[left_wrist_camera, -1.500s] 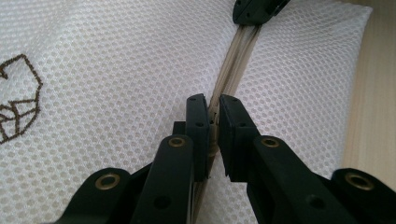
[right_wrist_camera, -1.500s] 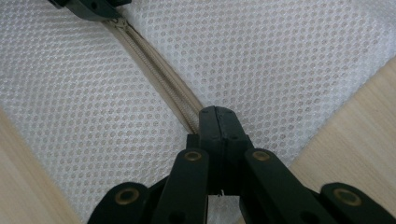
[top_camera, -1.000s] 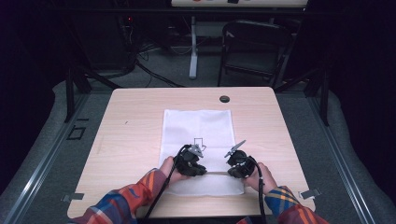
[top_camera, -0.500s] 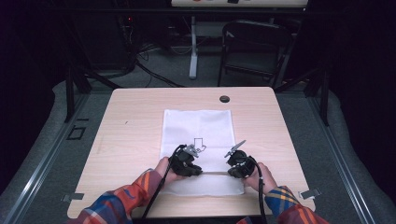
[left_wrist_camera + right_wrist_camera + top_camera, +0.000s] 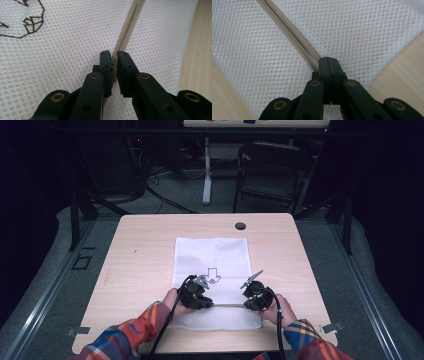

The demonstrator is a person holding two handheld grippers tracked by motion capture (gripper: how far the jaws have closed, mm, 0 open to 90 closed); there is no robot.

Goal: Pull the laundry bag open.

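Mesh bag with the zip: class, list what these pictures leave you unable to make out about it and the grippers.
- Zip slider: left gripper view, the left gripper covers that part of the zip.
- Zip end: right gripper view, behind the right gripper.
- Bag contents: high view, too small.
- Printed emblem: cut off by the edge.

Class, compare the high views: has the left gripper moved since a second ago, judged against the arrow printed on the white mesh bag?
No. The left gripper sits just below and left of the printed arrow on the mesh bag, as before.
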